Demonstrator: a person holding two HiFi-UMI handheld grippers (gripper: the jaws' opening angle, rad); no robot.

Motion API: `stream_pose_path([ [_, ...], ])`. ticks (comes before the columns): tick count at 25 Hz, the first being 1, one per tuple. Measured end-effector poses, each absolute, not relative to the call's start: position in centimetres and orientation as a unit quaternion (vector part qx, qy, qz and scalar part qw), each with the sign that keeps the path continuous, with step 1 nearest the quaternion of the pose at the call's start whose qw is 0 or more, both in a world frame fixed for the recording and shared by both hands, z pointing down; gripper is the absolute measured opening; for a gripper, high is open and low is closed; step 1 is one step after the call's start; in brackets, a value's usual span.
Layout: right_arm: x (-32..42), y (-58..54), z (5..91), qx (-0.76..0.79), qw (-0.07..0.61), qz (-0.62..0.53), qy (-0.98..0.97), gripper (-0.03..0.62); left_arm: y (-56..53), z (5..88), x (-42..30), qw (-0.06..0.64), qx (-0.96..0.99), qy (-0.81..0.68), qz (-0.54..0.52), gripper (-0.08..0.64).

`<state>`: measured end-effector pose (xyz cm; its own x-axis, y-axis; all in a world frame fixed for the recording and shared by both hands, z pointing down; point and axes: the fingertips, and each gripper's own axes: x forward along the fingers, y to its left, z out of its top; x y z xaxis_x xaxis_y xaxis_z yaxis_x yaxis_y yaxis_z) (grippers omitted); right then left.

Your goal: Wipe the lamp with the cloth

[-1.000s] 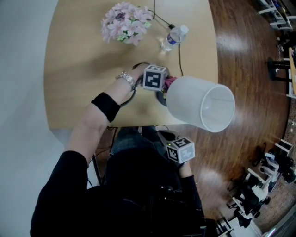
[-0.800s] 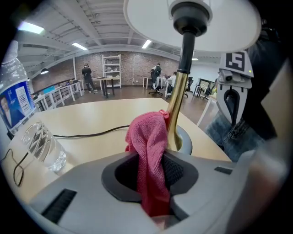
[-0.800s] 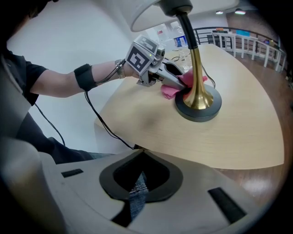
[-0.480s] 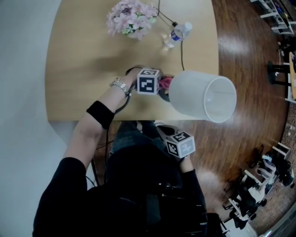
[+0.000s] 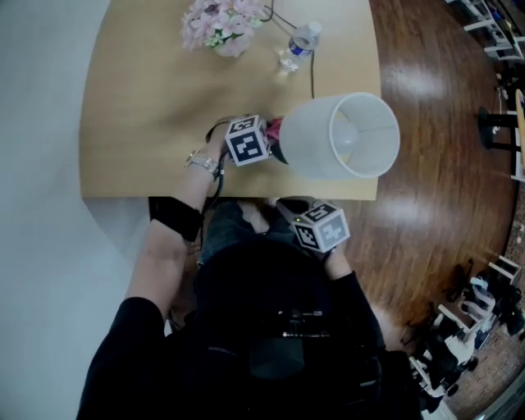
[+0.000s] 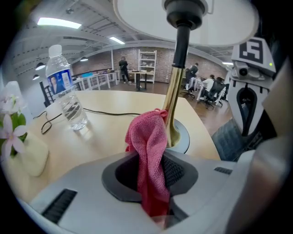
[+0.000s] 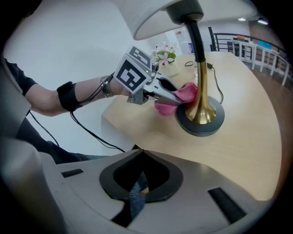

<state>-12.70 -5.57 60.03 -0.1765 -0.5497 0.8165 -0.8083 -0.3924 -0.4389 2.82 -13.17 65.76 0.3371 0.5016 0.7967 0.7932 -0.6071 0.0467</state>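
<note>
One table lamp (image 5: 332, 135), with a white drum shade, a brass stem (image 6: 173, 103) and a dark round base (image 7: 201, 123), is standing upright on the light wooden desk (image 5: 139, 98), near the edge closest to the person. One pink-red knitted cloth (image 6: 149, 146) is hanging bunched between the jaws of the left gripper (image 6: 153, 180), which are clamping it. The cloth's upper end is resting against the lower part of the brass stem, just above the base.

The right gripper (image 7: 138, 155) is hovering off the desk's near edge, over the person's lap. Its jaws are meeting at the tips with nothing between them.

Two marker cubes are showing, one on each gripper, each bearing black-and-white square patterns and no words.

One clear plastic water bottle (image 6: 66, 96) is standing farther back on the desk. It is wearing a blue label whose print is too small to read. One bunch of pale pink flowers (image 5: 215, 20) is sitting beside it. One black cable (image 6: 110, 113) is trailing across the desk between the bottle and the lamp.
</note>
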Motion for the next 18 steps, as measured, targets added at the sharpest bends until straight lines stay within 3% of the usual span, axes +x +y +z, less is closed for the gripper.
stream_pose_path([
  [18, -8.8, 0.6, 59.0, 0.614, 0.162, 0.5, -0.588, 0.005, -14.2, 65.9, 0.6, 0.076, -0.902, -0.082, -0.418, 0.104],
])
